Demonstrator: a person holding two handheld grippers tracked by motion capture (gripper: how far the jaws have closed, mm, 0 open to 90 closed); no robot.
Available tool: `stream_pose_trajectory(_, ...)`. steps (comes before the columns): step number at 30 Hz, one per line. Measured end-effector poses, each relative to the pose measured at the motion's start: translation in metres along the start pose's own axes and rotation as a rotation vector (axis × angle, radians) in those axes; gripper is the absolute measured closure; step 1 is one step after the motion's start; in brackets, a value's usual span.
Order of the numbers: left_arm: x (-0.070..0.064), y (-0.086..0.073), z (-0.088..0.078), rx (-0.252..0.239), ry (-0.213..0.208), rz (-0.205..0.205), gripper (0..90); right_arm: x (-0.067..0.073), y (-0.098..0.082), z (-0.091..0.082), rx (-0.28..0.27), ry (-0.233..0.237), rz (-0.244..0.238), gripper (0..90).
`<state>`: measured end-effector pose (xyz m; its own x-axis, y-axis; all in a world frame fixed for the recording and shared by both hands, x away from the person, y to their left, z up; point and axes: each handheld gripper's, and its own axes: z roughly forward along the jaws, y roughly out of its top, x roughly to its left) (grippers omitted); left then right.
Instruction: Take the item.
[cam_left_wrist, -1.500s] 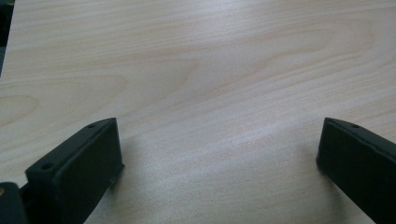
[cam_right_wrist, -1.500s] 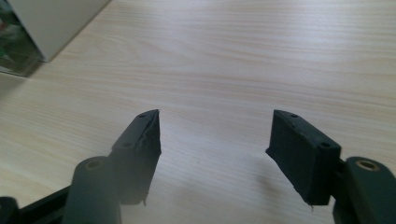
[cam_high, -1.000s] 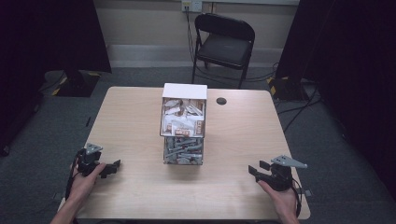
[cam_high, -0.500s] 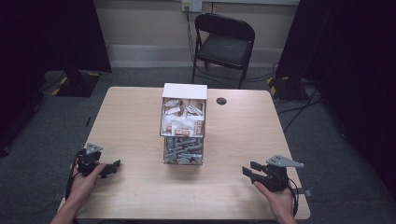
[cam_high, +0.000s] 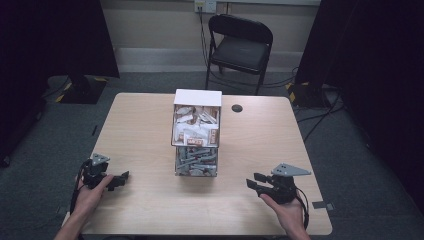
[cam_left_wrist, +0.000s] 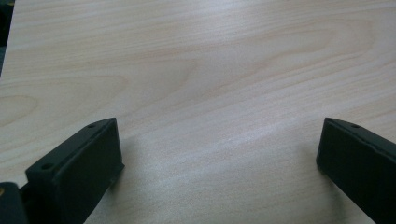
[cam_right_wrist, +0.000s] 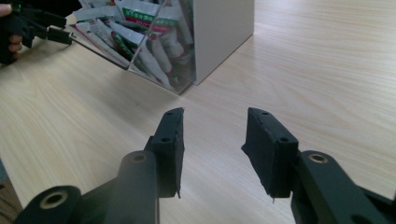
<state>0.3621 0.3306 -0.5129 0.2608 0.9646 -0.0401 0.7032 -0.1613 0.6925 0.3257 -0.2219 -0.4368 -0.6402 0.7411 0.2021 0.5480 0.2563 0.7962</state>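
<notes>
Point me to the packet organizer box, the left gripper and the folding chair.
packet organizer box (cam_high: 196, 134): high view, on its upper compartment of packets.
left gripper (cam_high: 119, 179): high view, midway between its open fingertips.
folding chair (cam_high: 239, 52): high view, on the seat.

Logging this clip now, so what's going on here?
A person sits at a wooden table, a hand-held gripper in each hand. The left hand-held gripper and the right hand-held gripper are both open and hold nothing, resting near the table's front edge. Between them stands a clear box full of small packets, untouched.
</notes>
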Motion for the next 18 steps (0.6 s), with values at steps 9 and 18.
stream_pose_trajectory(9, 0.000, 0.000, 0.000, 0.000, 0.000, 0.000, 0.0, 0.019, 0.020, 0.012, -0.045, 0.061, -0.040, 59.4)
stream_pose_trajectory(18, 0.000, 0.000, 0.000, 0.000, 0.000, 0.000, 0.0, 0.038, 0.037, 0.029, -0.055, 0.115, -0.088, 61.8)
